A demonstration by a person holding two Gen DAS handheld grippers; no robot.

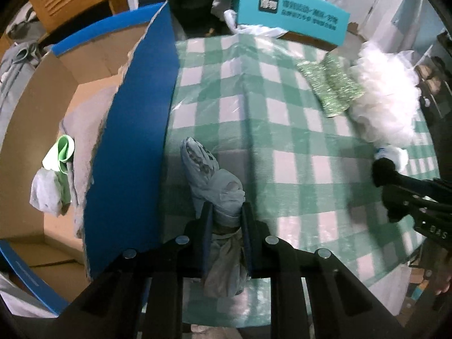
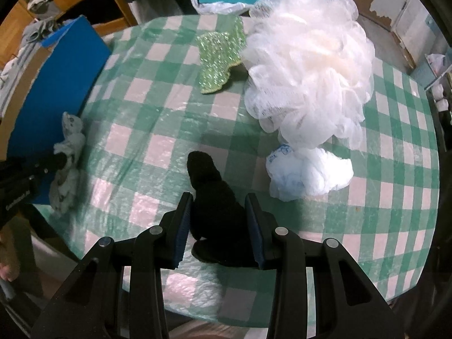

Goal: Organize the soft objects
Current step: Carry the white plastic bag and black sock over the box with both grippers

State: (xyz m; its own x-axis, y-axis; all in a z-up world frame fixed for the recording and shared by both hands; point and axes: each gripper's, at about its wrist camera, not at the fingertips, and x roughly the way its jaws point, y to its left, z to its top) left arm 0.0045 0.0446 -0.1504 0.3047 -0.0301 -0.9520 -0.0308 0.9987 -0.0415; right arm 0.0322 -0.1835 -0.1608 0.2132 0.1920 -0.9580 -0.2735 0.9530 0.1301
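Pale knotted cloth (image 1: 223, 197) w/ grey-blotched, crumpled tail.

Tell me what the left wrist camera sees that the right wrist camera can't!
Only the left wrist view shows inside the cardboard box: a green rolled cloth and a pale crumpled cloth lie there. Only the right wrist view shows the whole crumpled blue-white plastic bag. Both show the left tool shut on a grey patterned cloth, the right tool shut on a black cloth, the white mesh bath pouf, the glittery green scrubber and the checked tablecloth.
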